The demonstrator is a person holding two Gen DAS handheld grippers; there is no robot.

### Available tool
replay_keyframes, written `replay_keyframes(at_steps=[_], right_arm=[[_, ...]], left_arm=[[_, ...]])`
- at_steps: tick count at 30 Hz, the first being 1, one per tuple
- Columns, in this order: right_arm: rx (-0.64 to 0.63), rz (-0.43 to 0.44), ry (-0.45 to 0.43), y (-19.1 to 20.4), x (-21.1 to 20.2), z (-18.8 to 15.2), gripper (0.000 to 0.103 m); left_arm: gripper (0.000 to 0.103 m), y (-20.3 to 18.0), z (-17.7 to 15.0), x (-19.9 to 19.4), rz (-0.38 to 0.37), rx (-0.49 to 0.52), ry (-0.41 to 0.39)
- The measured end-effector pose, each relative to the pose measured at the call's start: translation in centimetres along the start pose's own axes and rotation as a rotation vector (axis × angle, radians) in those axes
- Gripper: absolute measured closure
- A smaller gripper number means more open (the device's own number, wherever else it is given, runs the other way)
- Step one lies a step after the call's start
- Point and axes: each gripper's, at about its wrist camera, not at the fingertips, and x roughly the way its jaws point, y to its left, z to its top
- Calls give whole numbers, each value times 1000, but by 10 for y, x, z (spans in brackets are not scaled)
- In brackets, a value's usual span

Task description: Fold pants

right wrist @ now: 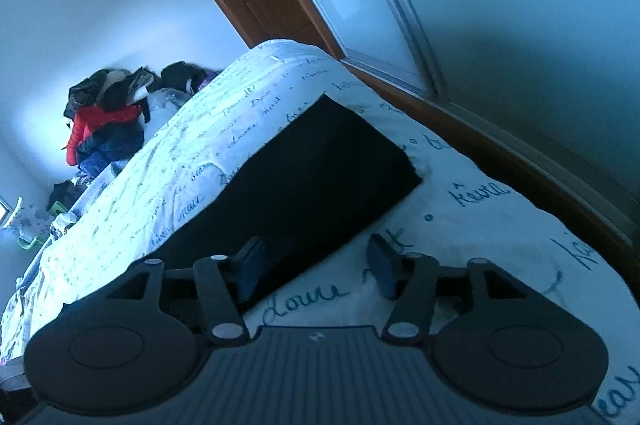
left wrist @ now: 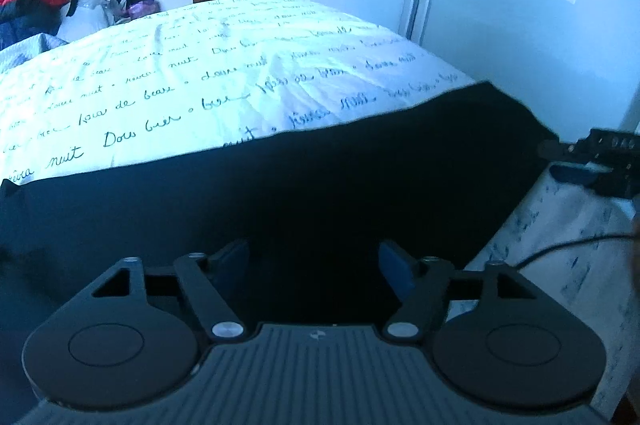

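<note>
While the black pants lie flat on the script-print bedsheet, both tools hang spread and empty: left tool over the cloth, right tool at its edge.

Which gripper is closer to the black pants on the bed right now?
Left. The left gripper hangs open over the black pants; the right gripper sits open at their edge.
</note>
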Motion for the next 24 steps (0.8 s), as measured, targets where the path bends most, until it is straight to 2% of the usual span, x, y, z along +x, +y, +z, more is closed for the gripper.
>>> replay_keyframes(at_steps=[7, 12, 13, 14, 16, 18, 20, 24], right_arm=[[177, 87, -65, -21, 20, 7, 47], [303, 140, -110, -34, 40, 20, 51], [316, 138, -114, -36, 44, 23, 58], [322, 132, -118, -37, 48, 25, 70], [351, 126, -116, -42, 55, 27, 85], [387, 149, -118, -48, 59, 28, 91], [361, 159, -130, -44, 58, 29, 93], [174, 128, -161, -16, 47, 35, 93]], left_arm=[[25, -14, 20, 8, -17, 7, 6], [25, -24, 30, 17, -33, 11, 26], [25, -26, 32, 19, -37, 13, 34], [25, -28, 33, 20, -38, 14, 39], [25, -31, 36, 23, -44, 12, 45], [25, -32, 38, 25, -57, 2, 54], [26, -30, 41, 28, -72, -19, 71], [32, -19, 44, 37, -119, -116, 116]])
